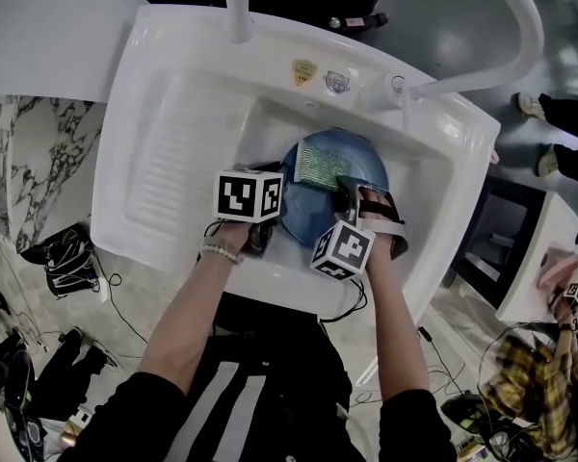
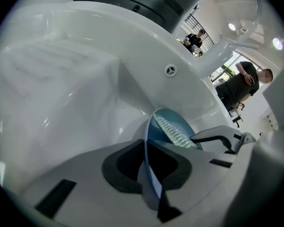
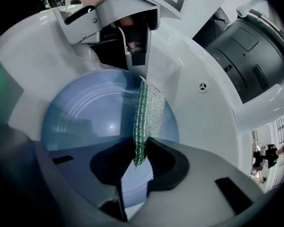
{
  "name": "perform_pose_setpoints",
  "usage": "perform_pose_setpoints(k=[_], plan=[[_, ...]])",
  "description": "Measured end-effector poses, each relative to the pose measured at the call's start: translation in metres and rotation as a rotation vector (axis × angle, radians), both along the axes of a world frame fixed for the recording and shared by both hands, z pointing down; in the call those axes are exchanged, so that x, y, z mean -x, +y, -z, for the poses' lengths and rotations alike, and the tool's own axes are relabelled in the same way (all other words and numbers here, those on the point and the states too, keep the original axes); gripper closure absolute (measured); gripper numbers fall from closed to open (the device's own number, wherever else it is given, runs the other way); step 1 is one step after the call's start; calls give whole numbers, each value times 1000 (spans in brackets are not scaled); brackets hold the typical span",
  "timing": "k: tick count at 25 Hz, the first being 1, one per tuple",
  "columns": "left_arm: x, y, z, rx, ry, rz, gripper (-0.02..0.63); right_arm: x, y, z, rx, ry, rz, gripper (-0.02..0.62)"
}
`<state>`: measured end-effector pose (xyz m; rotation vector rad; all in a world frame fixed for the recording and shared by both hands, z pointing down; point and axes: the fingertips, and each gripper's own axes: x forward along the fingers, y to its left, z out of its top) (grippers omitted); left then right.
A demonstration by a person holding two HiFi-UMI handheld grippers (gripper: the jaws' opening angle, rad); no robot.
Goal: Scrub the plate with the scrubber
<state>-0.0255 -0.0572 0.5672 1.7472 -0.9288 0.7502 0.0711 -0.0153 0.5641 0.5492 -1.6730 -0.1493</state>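
Observation:
A blue plate (image 1: 320,208) stands tilted in the basin of a white sink (image 1: 164,176). My left gripper (image 1: 263,221) is shut on the plate's left rim; the thin blue edge (image 2: 148,169) runs between its dark pads. A green mesh scrubber (image 1: 320,165) lies against the upper face of the plate. My right gripper (image 1: 351,196) is shut on the scrubber's near end, and the scrubber (image 3: 143,119) stands on edge over the plate (image 3: 85,112) in the right gripper view. The left gripper (image 3: 135,56) shows at the plate's far rim there.
The sink has a ribbed drainboard (image 1: 178,147) on the left and a white tap (image 1: 486,37) arching over the back right. An overflow hole (image 2: 170,70) sits in the basin wall. People stand beyond the sink at right (image 1: 559,118). Cables lie on the marble floor (image 1: 48,258).

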Motion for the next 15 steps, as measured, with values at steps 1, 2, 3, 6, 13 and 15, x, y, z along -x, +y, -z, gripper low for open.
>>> perform_pose_setpoints(k=[1,2,3,6,13,15], plan=[[0,-1,0,-1,1,4,586,2,2,0,6,2,16,505],[0,-1,0,-1,2,8,586,3,5,1,11,7,36,505],[0,-1,0,-1,4,10,586,4,9,1,16,15,58,505],[0,-1,0,-2,3,6,586,7,21,3,32,33,111,505],[0,-1,1,-6,4,3,586,15,44,12,75,24,191,506],[0,-1,2,-8,3,0,586,15,48,17,86,10,192,506]])
